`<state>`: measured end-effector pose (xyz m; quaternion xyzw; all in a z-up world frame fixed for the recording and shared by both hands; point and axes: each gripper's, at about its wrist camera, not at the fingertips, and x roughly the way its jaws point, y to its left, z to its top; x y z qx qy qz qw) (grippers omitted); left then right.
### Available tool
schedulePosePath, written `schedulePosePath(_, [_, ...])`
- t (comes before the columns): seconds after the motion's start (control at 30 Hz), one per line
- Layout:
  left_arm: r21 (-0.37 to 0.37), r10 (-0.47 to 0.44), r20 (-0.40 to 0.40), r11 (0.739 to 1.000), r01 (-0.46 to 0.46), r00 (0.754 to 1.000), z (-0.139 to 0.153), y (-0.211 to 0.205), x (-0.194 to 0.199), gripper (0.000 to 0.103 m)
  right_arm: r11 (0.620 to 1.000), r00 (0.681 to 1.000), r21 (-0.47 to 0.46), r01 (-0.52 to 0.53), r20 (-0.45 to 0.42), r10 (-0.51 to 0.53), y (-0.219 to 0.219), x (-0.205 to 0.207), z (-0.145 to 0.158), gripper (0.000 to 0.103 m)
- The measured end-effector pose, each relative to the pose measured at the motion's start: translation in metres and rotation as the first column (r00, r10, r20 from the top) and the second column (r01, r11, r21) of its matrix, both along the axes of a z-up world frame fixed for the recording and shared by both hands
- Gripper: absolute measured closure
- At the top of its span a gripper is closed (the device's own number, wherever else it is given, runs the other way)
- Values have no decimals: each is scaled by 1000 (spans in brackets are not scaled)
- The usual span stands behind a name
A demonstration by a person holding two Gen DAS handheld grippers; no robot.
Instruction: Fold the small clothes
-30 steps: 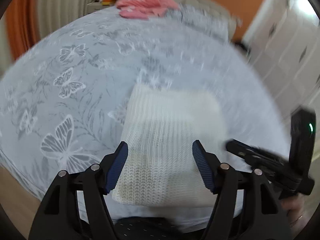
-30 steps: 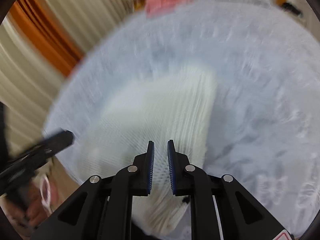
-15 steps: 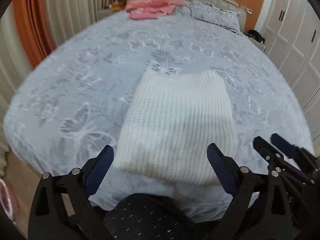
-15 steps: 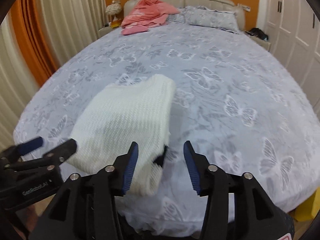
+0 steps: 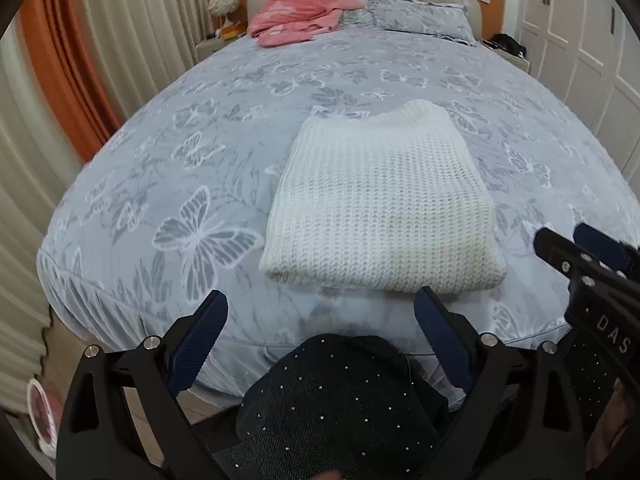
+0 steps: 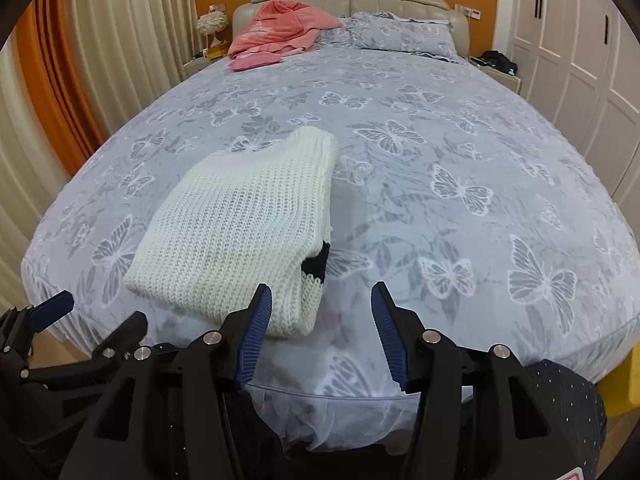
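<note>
at the upper left of both views hang cream and orange curtains, and just right of them a pink garment lies heaped near the headboard, well apart from the work. the left gripper sits low in the left view, its jaws spread wide and holding nothing, short of the bed edge with a dark speckled cloth under it. the white knit lies in the middle of the bed, folded into a tidy rectangle with its near edge close to the foot; in the right view a black patch shows at its lower right corner. the right gripper is at the bottom centre of its view, jaws parted and empty, just beside that corner. this piece looks finished and let go; the pink garment may be what is left, though i cannot tell if it counts as part of the job
</note>
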<state>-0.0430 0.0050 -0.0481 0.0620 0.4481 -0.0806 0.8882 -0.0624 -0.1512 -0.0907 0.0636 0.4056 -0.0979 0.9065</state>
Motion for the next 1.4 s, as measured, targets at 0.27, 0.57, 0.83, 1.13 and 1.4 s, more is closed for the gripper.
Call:
schedulePosePath(0.27, [-26, 30, 54, 999, -29, 998, 3, 12, -4, 11, 999, 1000, -36, 31, 4, -31, 20, -4, -4, 47])
schedulePosePath(0.57, [-45, 60, 32, 997, -59, 998, -3, 22, -1, 11, 998, 998, -23, 53, -32, -54, 35, -10, -17, 46])
schedulePosePath(0.83, [-47, 85, 47, 995, -83, 995, -1, 26, -5, 11, 997, 997, -26, 75, -34, -76, 47, -13, -23, 45])
schedulePosePath(1.13, [-33, 74, 73, 997, -71, 995, 3, 25, -8, 11, 997, 997, -46, 62, -40, -64, 56, -13, -25, 45])
schedulePosePath(1.4, [-30, 77, 75, 997, -75, 994, 4, 26, -8, 11, 997, 997, -49, 65, -39, -67, 57, -13, -24, 44])
